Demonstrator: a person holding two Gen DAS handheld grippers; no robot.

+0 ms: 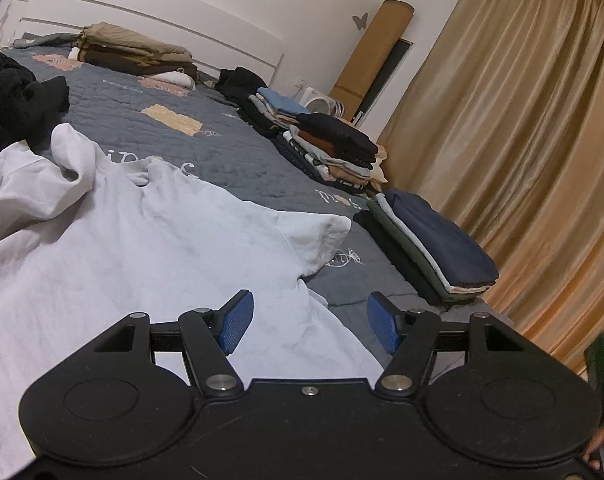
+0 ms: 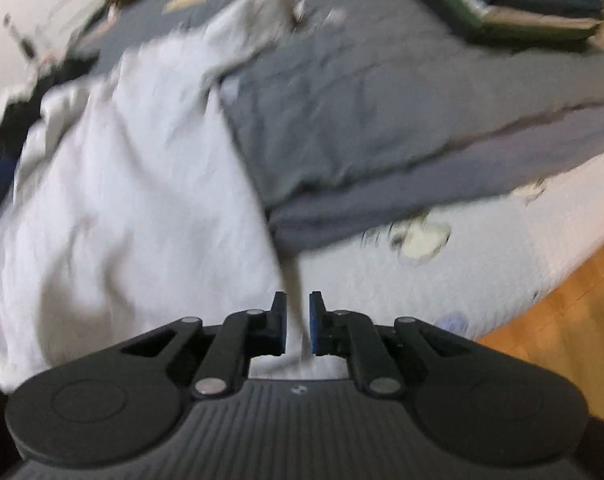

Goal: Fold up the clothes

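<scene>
A white T-shirt [image 1: 134,248] lies spread on the grey quilted bed [image 1: 222,152], one sleeve [image 1: 321,236] pointing right. My left gripper [image 1: 309,324] is open and empty, hovering just above the shirt's lower right edge. In the blurred right wrist view the same white shirt [image 2: 134,200] lies over the bed's front edge. My right gripper [image 2: 298,320] is shut on a thin fold of the shirt's hem [image 2: 296,292], which runs up between the blue pads.
Stacks of folded clothes [image 1: 333,148] and a navy-topped stack [image 1: 433,240] line the bed's right edge. A black garment heap [image 1: 14,100] lies at left. Brown bedding [image 1: 134,52] sits by the headboard. Gold curtains [image 1: 521,140] hang right. Wooden floor [image 2: 561,320] lies beyond the mattress side.
</scene>
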